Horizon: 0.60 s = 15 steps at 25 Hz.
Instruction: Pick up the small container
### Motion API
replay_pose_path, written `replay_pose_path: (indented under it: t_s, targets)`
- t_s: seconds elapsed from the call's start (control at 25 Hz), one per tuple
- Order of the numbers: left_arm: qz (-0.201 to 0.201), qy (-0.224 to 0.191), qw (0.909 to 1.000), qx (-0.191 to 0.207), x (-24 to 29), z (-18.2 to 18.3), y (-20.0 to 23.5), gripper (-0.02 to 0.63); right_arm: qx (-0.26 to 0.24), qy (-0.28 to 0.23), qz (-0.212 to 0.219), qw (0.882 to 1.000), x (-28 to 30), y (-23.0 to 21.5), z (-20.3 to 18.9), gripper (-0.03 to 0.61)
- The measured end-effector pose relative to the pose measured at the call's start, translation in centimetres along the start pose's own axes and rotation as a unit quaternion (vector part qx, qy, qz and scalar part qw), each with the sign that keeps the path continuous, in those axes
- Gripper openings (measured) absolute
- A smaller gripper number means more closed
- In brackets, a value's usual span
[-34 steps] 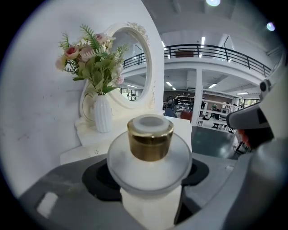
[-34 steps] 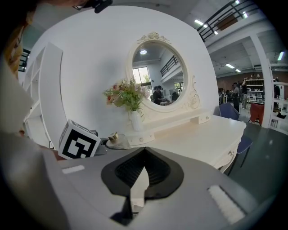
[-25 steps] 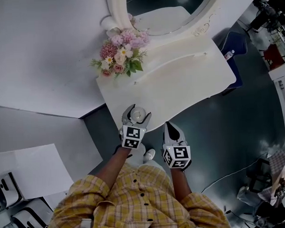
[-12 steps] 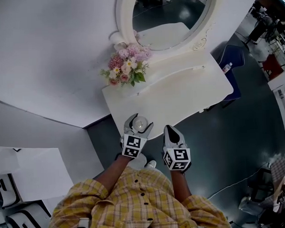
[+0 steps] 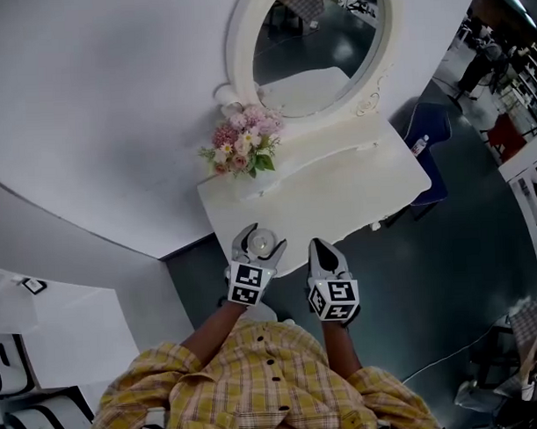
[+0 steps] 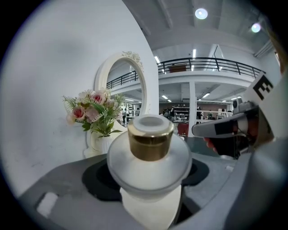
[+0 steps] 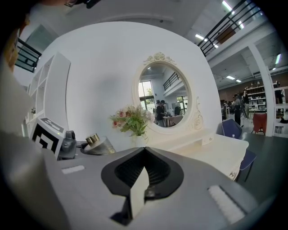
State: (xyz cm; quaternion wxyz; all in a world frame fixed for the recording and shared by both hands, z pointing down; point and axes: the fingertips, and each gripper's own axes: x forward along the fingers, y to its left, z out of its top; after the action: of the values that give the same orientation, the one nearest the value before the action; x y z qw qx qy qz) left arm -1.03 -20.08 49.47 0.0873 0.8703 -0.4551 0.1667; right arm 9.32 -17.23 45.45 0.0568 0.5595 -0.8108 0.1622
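The small container (image 6: 150,159) is a frosted white jar with a gold neck and white cap. My left gripper (image 5: 260,242) is shut on it, holding it upright over the front edge of the white dressing table (image 5: 338,194). The jar (image 5: 262,242) shows as a pale disc between the jaws in the head view. In the right gripper view the small container (image 7: 97,143) appears at the left, beside the left gripper's marker cube. My right gripper (image 5: 325,253) hangs just right of the left one, in front of the table; its jaws meet with nothing between them (image 7: 143,176).
A vase of pink and white flowers (image 5: 240,151) stands at the table's back left, under an oval mirror (image 5: 313,42). A white wall runs on the left. A blue chair (image 5: 424,129) sits at the table's right end. Dark floor lies to the right.
The head view has pulled back and tilted up, showing more of the mirror. Both grippers keep their places near the table's front edge, the jar still held in the left.
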Motion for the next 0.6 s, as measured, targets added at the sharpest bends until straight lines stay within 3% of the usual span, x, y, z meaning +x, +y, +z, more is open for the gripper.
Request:
replay_pose_path:
  t_s: [0.6]
  targets:
    - [0.017, -0.034, 0.9993, 0.003, -3.4, 3.1, 0.5, 0.35, -0.009, -0.026, 0.004, 1.0, -1.5, 0.8, 3.0, 0.0]
